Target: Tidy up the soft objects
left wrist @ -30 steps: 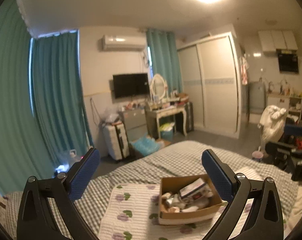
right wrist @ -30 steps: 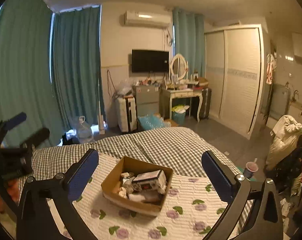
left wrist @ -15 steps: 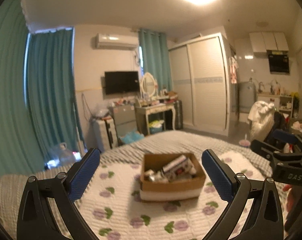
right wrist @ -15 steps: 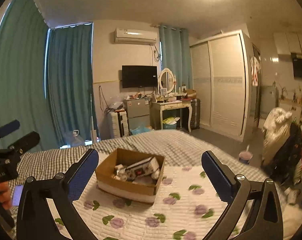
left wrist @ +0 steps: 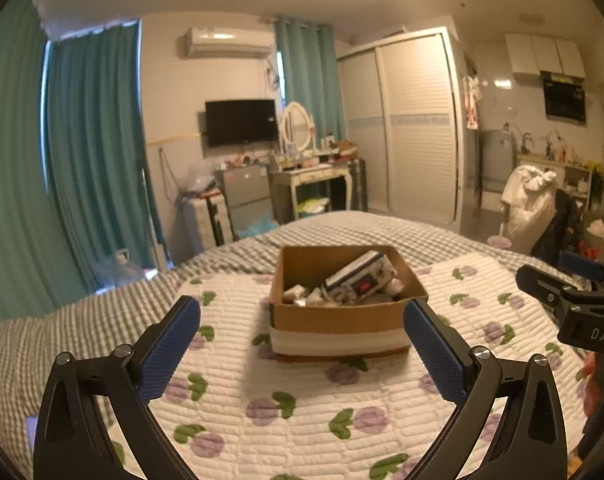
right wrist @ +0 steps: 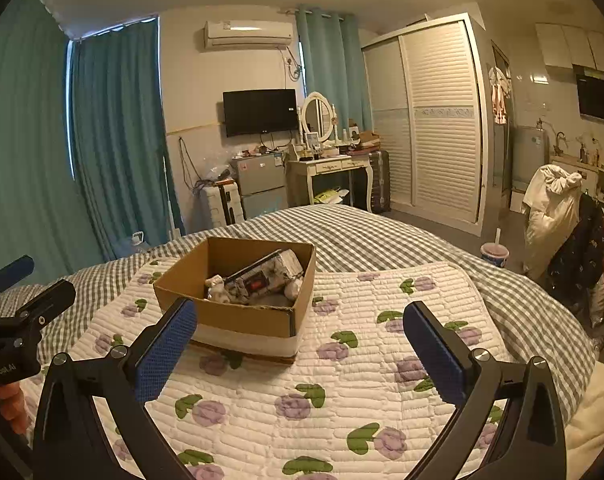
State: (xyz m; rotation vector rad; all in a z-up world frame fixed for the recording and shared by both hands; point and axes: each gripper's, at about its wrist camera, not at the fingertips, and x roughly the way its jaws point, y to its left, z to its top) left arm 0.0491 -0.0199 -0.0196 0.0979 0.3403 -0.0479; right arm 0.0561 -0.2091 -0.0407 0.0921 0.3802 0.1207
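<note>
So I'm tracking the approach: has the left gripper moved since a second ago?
Yes. The left gripper has swung left to face the box and come closer; the box now sits centred between its fingers, against the TV.

Open quilt point(left wrist: 302, 400) lies before the cardboard box point(left wrist: 342, 320), nothing between.

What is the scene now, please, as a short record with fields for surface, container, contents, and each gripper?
surface: white quilted mat with purple flowers, spread on a grey checked bedspread
container: open cardboard box, standing on the mat
contents: patterned pouch leaning tilted, small pale items beside it, too small to name
left gripper: fingers wide open, empty, aimed at the box
right gripper: fingers wide open, empty, box ahead to its left
</note>
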